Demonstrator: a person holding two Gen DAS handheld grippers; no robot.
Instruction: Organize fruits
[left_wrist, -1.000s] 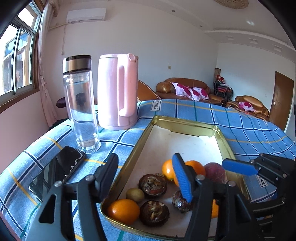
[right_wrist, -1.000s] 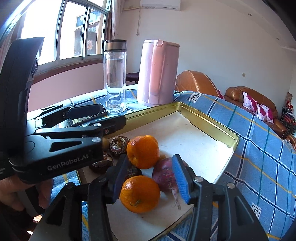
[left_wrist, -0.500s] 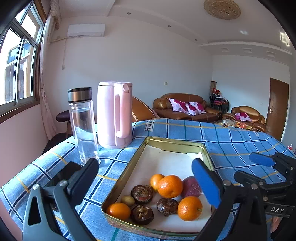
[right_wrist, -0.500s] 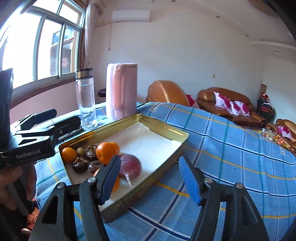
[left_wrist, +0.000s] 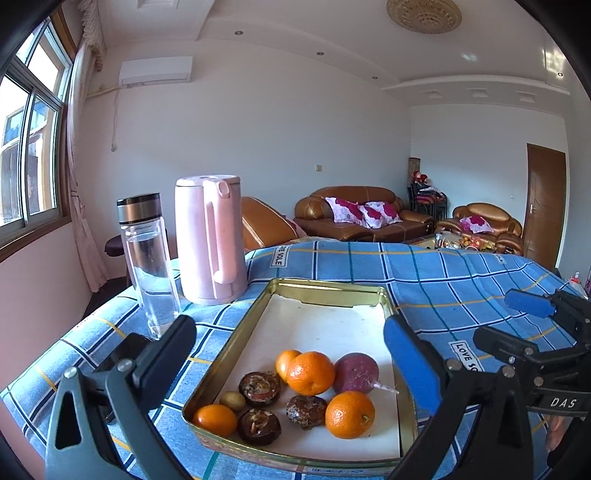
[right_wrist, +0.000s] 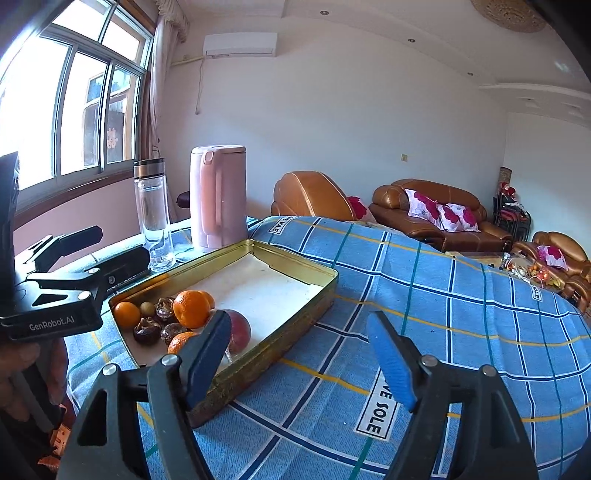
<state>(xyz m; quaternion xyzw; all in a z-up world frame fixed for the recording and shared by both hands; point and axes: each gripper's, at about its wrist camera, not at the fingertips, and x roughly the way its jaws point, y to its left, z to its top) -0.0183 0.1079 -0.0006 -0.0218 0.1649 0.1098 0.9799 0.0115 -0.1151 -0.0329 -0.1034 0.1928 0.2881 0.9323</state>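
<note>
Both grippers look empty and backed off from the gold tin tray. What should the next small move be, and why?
Probably hold both clear and check for stray fruit. The left gripper and right gripper, whose jaws have just been opening, hold nothing. Oranges, dark brown fruits and the purple-red fruit already sit bunched at the gold tin tray's near end.

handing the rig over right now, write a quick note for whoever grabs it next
Left gripper: open, empty, above the near end of the tray; its jaws have just been opening.
Right gripper: open, empty, over the blue cloth beside the tray's edge; its jaws have just been opening.
Fruit: all grouped at the tray's near end: oranges, dark halved fruits, a small kiwi and a purple fruit. The far half of the tray is bare.
Done: no fruit shows on the cloth; all in view sits in the tray.
Left: check for strays out of view, or sort by kind if wanted.
</note>
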